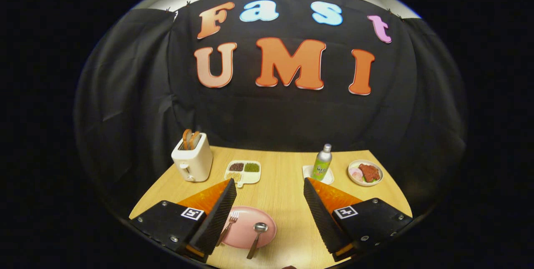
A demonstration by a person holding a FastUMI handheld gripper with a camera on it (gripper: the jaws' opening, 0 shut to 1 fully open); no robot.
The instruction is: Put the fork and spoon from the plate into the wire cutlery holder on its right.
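Gripper (270, 187) jaws stood wide open, empty. Fork (227, 228) and spoon (256, 234) lay on plate (250, 221) between the fingers. Best: descend, straddle one handle crosswise, then close.

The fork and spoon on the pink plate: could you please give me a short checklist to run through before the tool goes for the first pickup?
1. Tool open: ok, fingers wide apart, nothing between them.
2. Fork on the pink plate: ok, beside the left finger, which hides part of it.
3. Spoon reachable: ok, between the fingers, handle overhanging the plate's near rim.
4. Wire cutlery holder located: cannot tell.
5. Path clear: ok, the toaster, compartment dish, bottle and food plate all stand beyond the fingers.
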